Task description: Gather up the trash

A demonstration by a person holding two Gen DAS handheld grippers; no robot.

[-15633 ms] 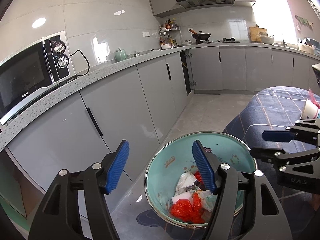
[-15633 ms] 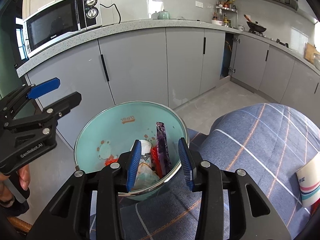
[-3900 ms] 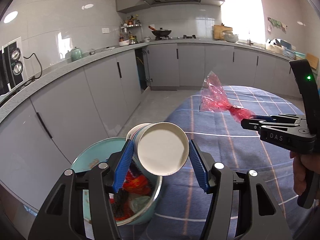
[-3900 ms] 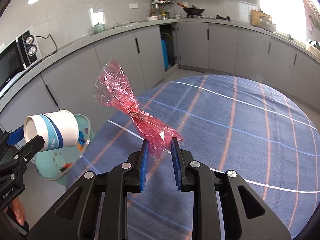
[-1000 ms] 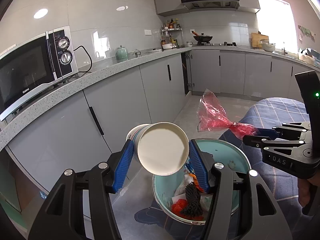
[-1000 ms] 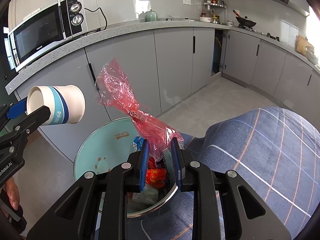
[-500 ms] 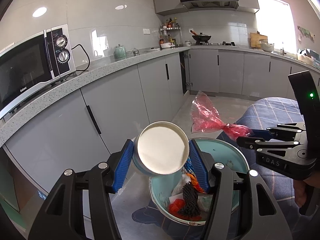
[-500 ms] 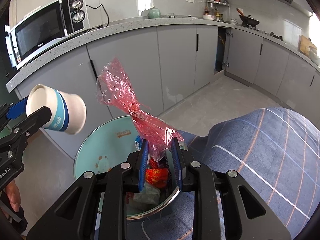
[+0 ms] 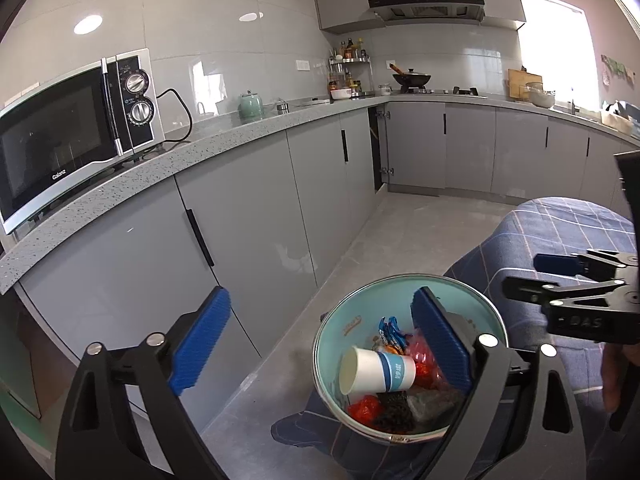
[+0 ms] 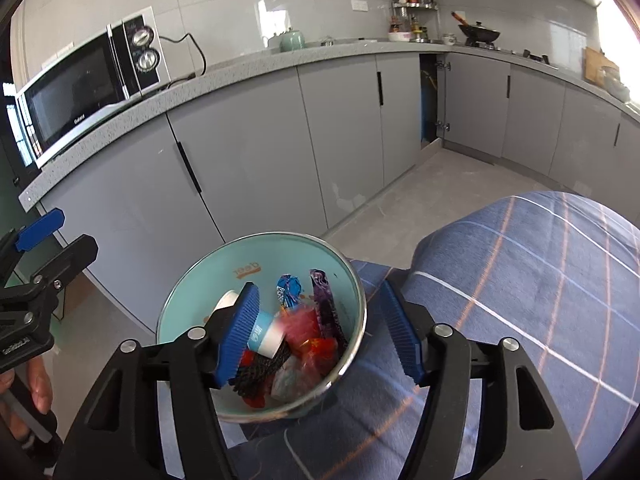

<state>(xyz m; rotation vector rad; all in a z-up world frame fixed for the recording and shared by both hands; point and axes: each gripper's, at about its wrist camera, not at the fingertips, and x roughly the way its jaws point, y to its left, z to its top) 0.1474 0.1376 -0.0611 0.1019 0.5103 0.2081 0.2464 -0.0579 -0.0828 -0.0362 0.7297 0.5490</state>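
A teal trash bin point(image 9: 352, 320) point(image 10: 208, 280) stands on the floor beside the table. Inside lie a white paper cup with a blue band point(image 9: 376, 370) point(image 10: 264, 334), a red plastic wrapper point(image 9: 424, 356) point(image 10: 300, 326), a blue candy wrapper point(image 10: 289, 288), a purple wrapper point(image 10: 326, 300) and other scraps. My left gripper point(image 9: 320, 336) is open and empty, above and left of the bin. My right gripper point(image 10: 320, 332) is open and empty over the bin; it also shows in the left wrist view point(image 9: 548, 280).
A table with a blue plaid cloth point(image 10: 540, 300) point(image 9: 560, 232) lies to the right of the bin. Grey cabinets point(image 9: 240, 240) run along the left under a speckled counter with a microwave point(image 9: 72, 128). Grey floor point(image 9: 400, 232) stretches beyond.
My left gripper opened and the paper cup dropped into the bin. My right gripper opened and the red wrapper fell into the bin.
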